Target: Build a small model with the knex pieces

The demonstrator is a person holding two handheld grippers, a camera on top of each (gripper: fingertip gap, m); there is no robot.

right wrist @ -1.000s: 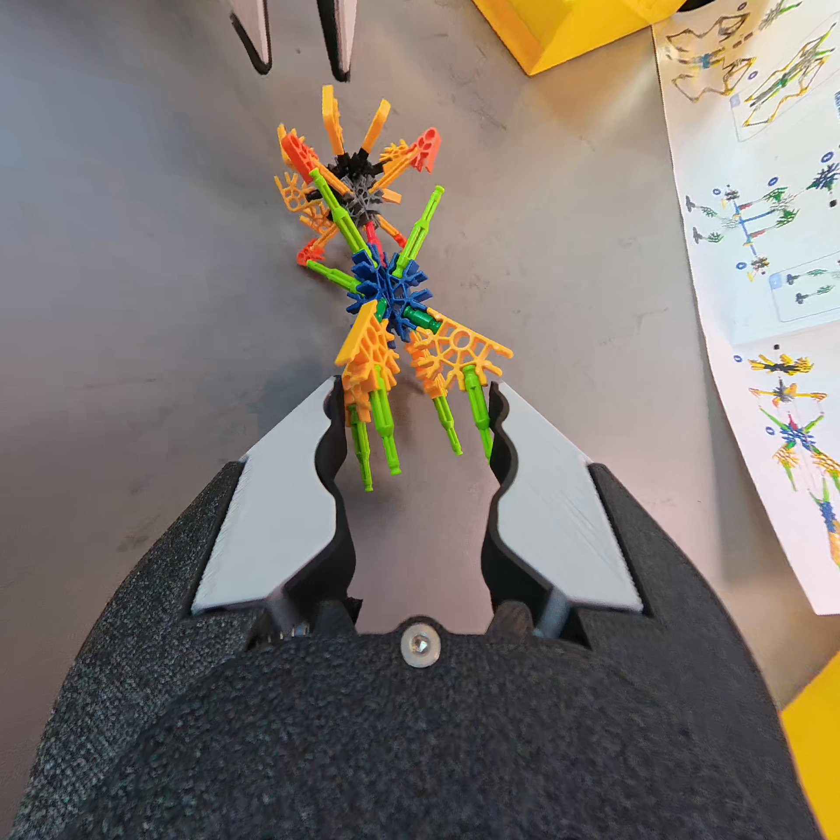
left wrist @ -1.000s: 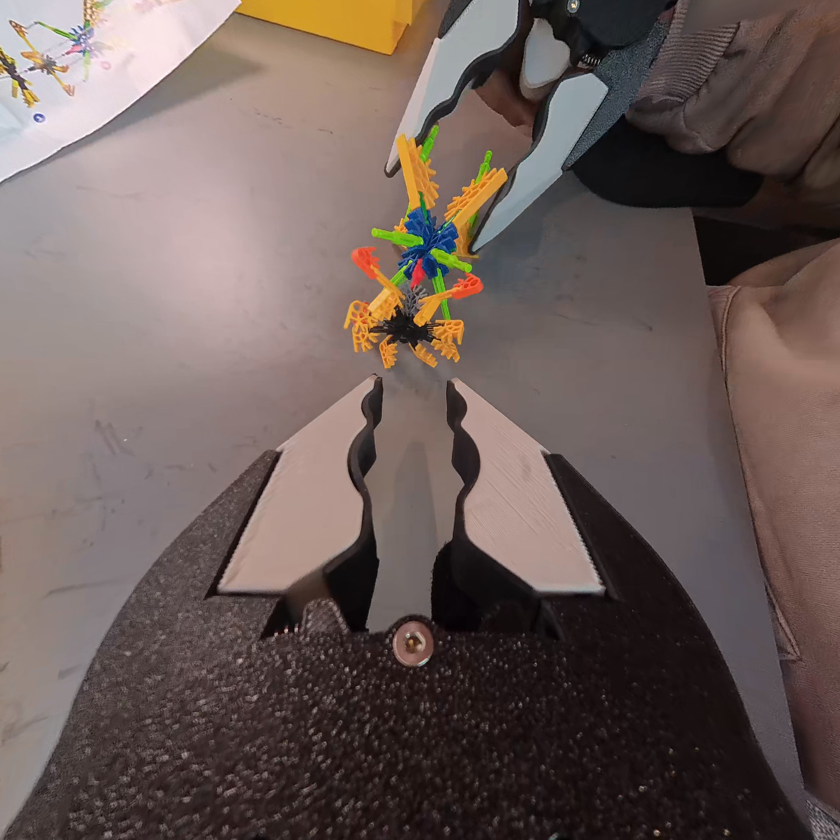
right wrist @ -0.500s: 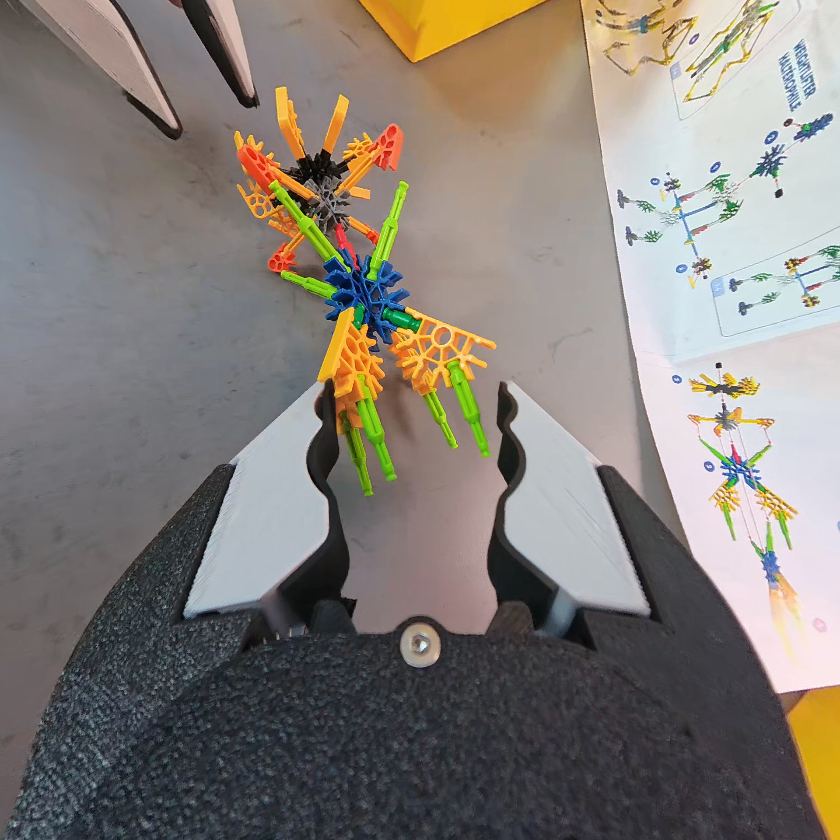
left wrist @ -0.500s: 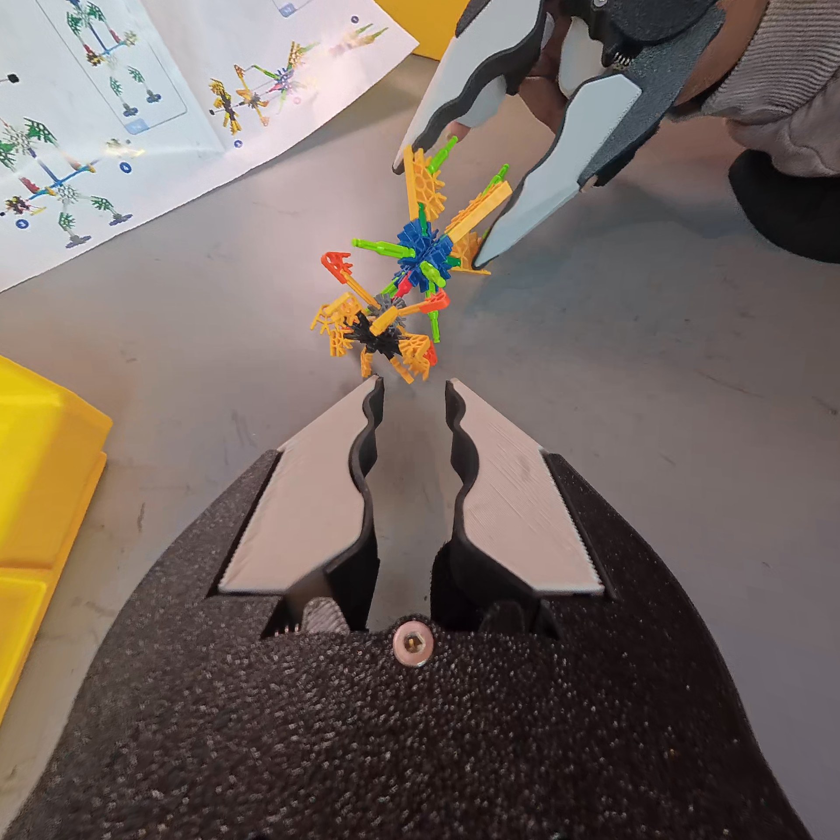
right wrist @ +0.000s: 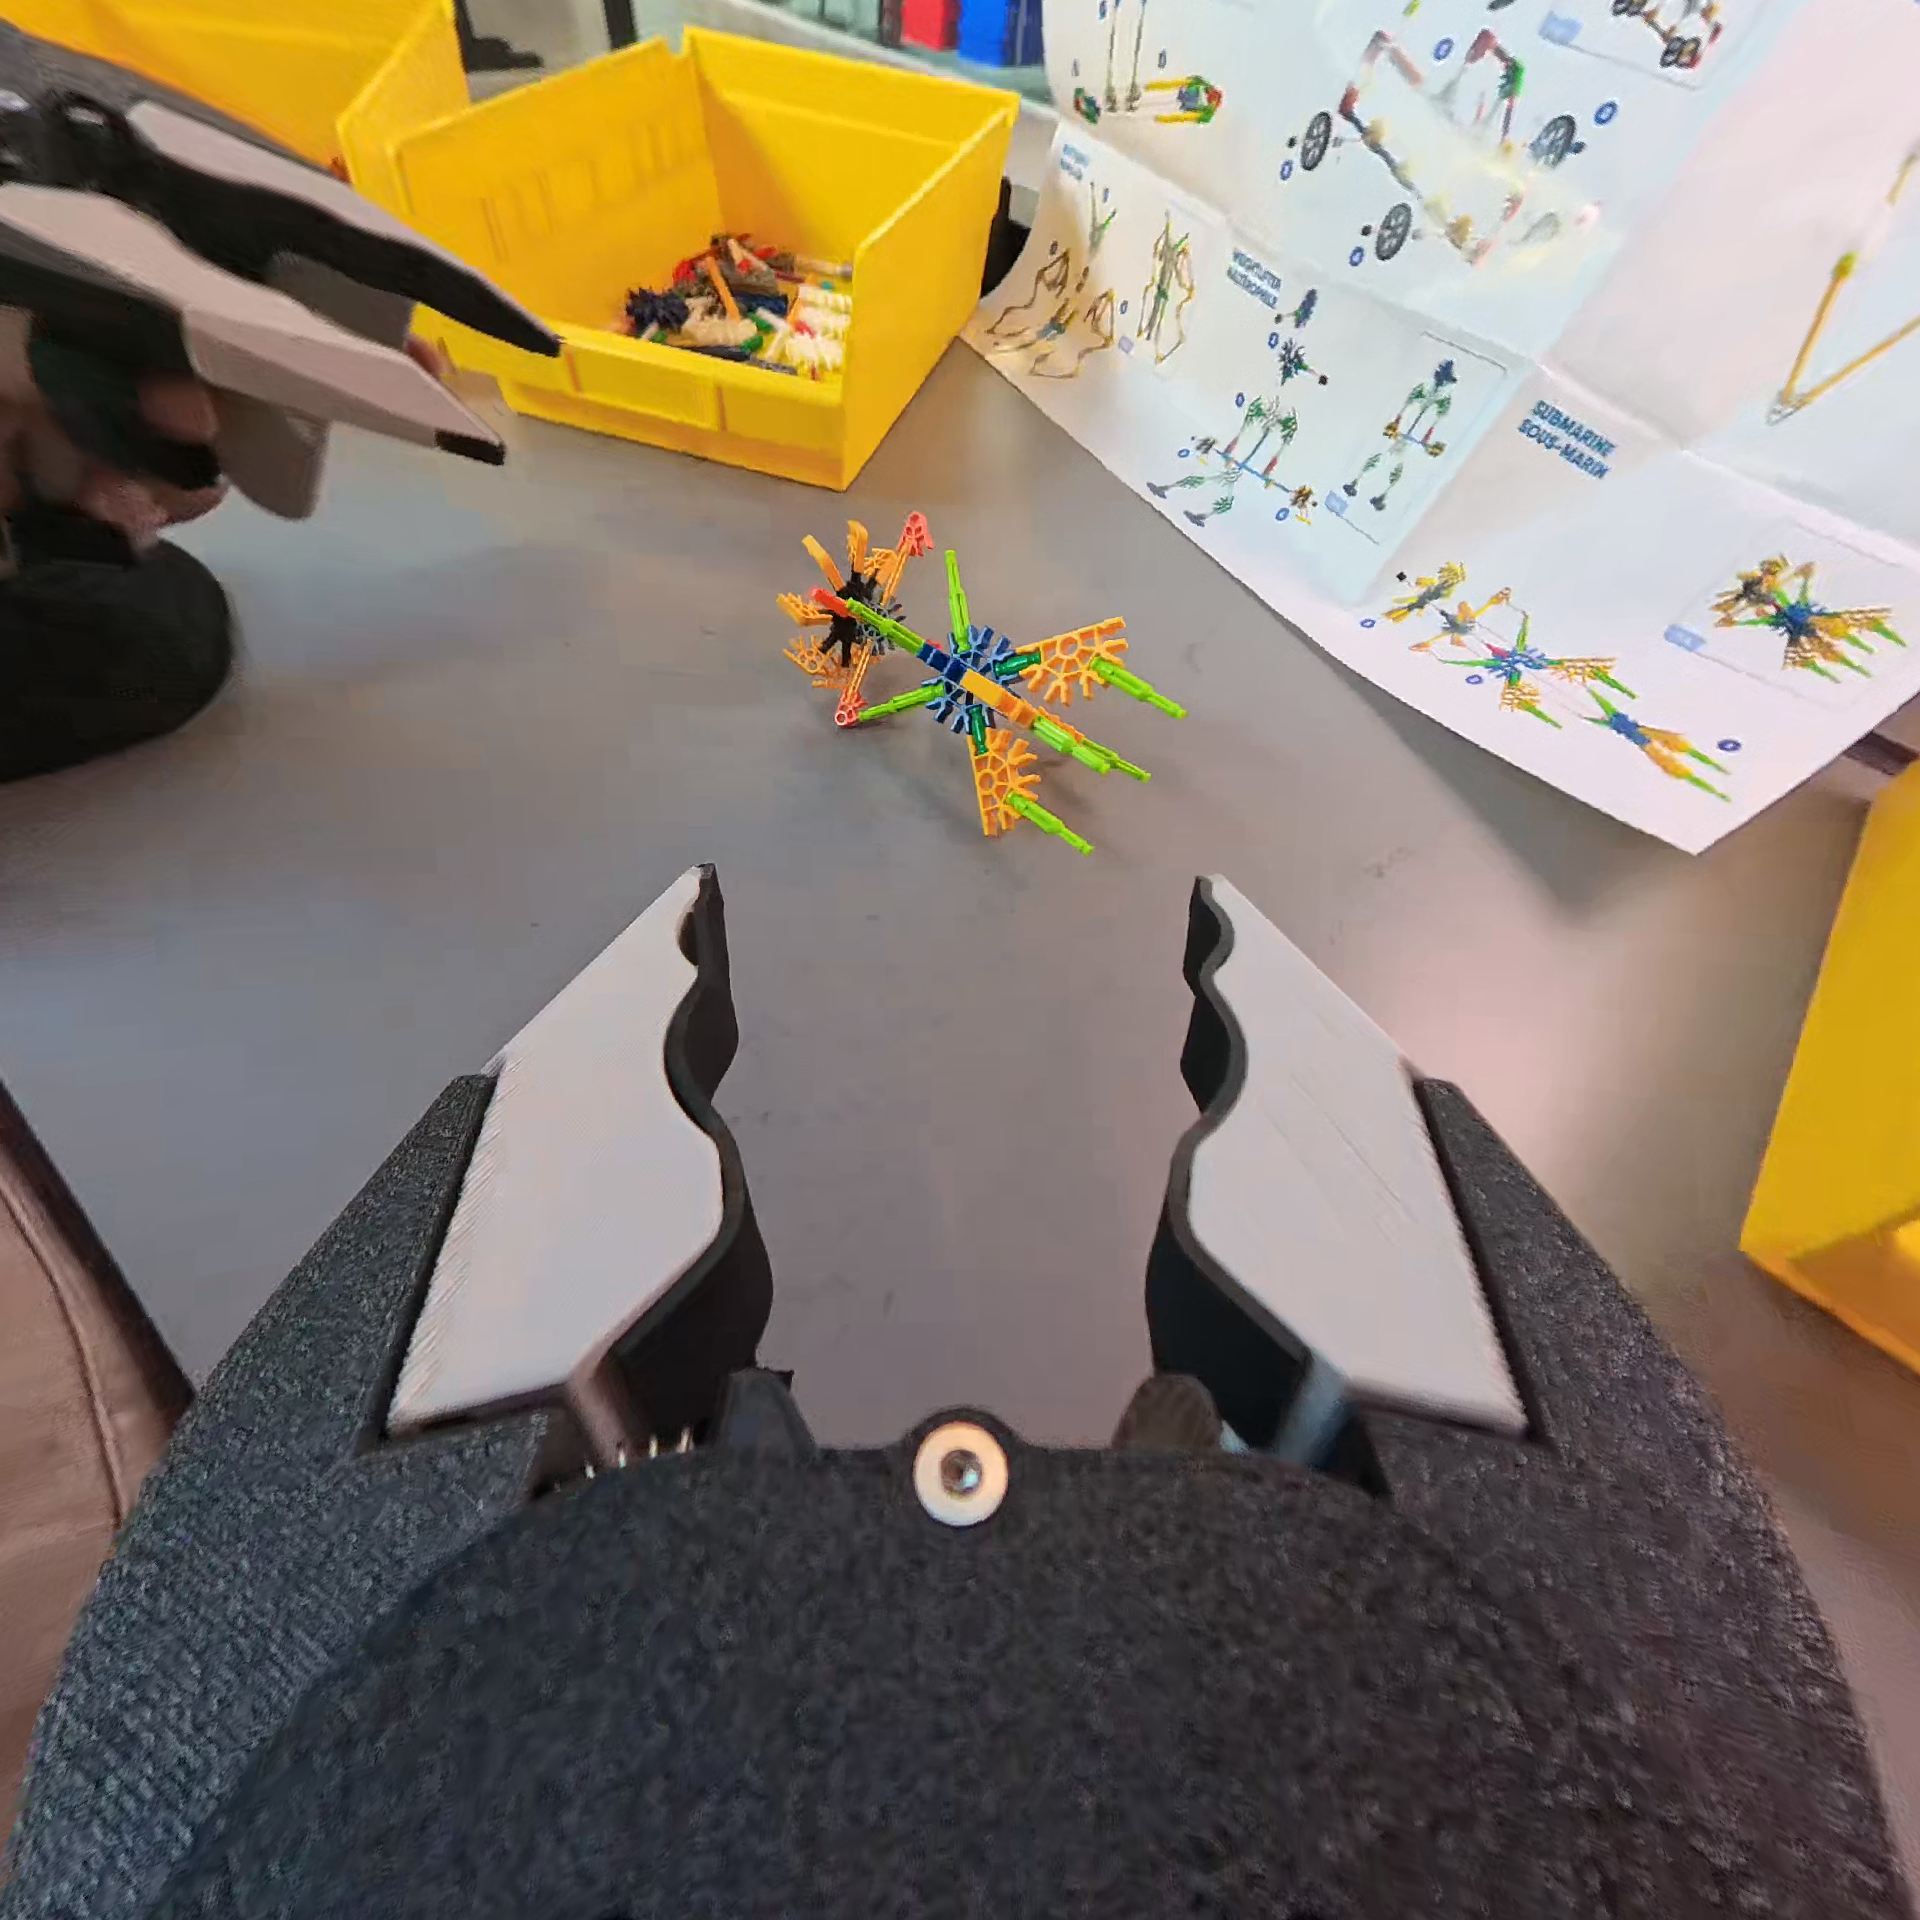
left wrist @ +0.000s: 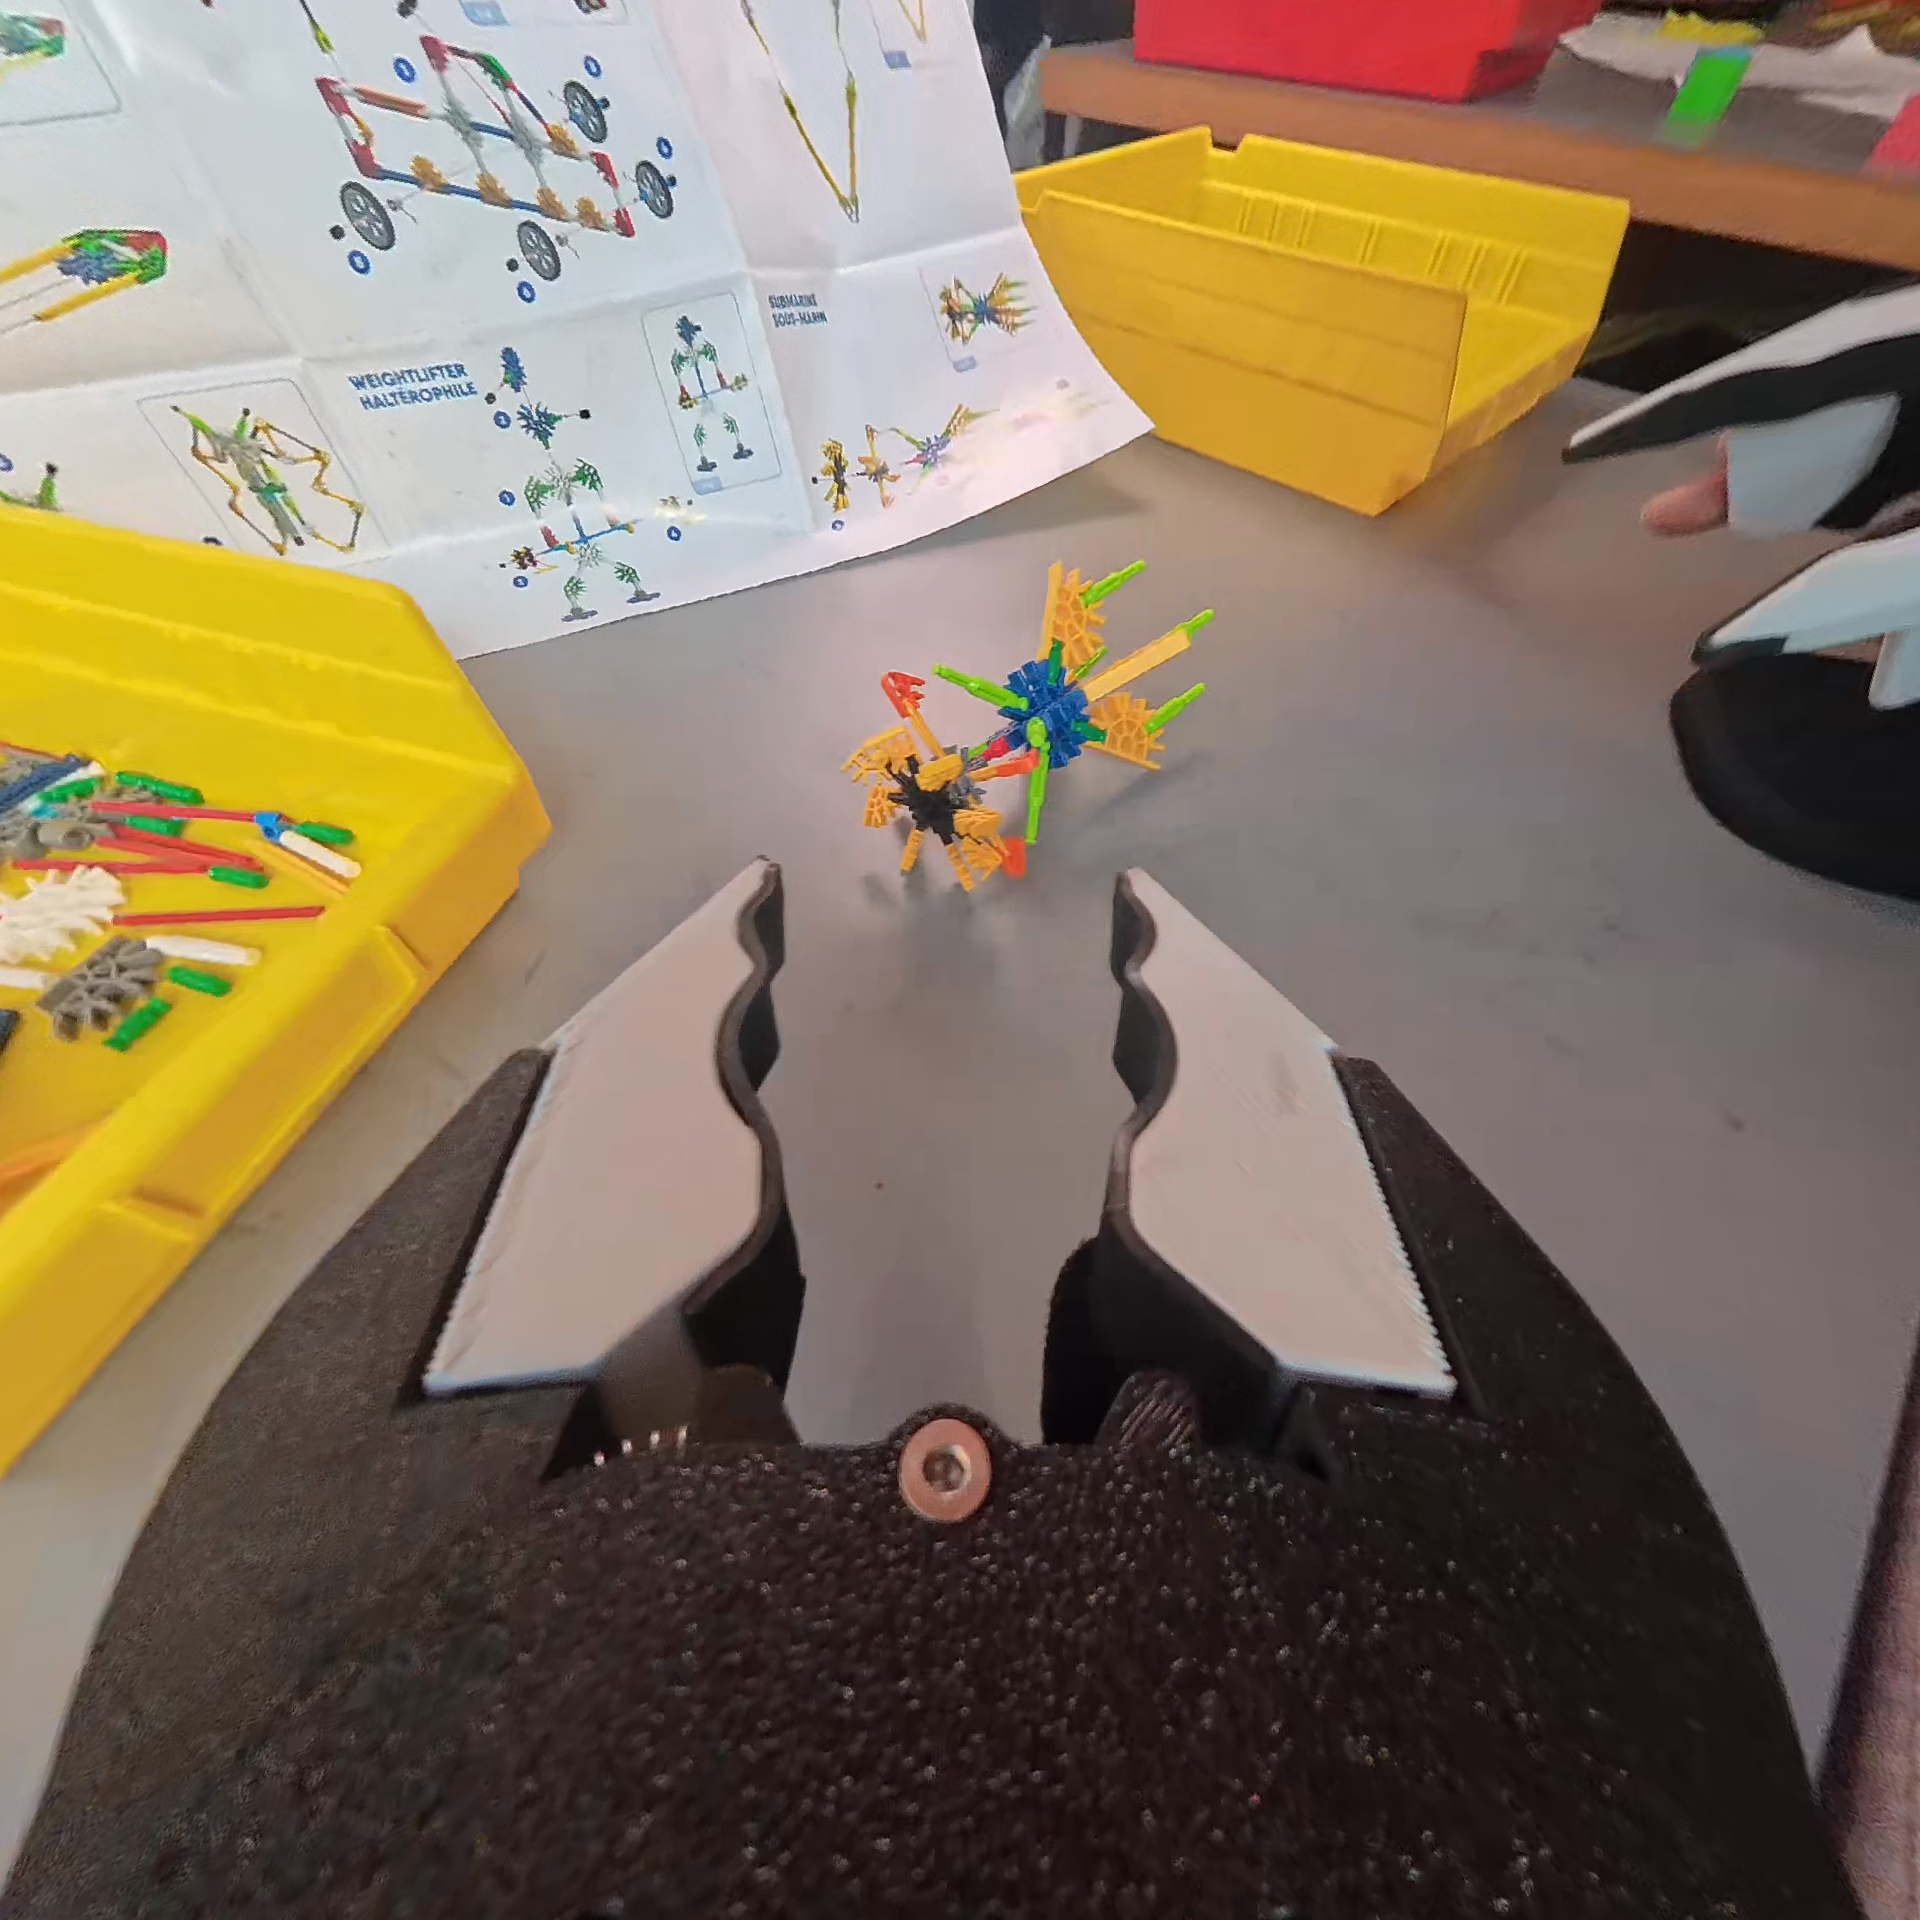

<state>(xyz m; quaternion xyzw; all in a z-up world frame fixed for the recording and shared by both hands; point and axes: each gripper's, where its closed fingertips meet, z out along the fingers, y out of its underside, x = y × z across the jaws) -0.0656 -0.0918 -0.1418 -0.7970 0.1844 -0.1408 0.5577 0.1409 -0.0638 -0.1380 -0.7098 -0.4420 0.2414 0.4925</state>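
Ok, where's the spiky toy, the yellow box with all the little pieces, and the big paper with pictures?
spiky toy (right wrist: 961, 675), right wrist view, on its blue hub.
yellow box (right wrist: 914, 281), right wrist view, on its right wall.
picture paper (left wrist: 623, 343), left wrist view, on a white part near its middle.

instruction sheet (left wrist: 582, 312) | printed blue headings and numbered blue circles beside model drawings | wording not given

Black textured hand-held gripper (left wrist: 945, 894), grey fingers (left wrist: 623, 1132)
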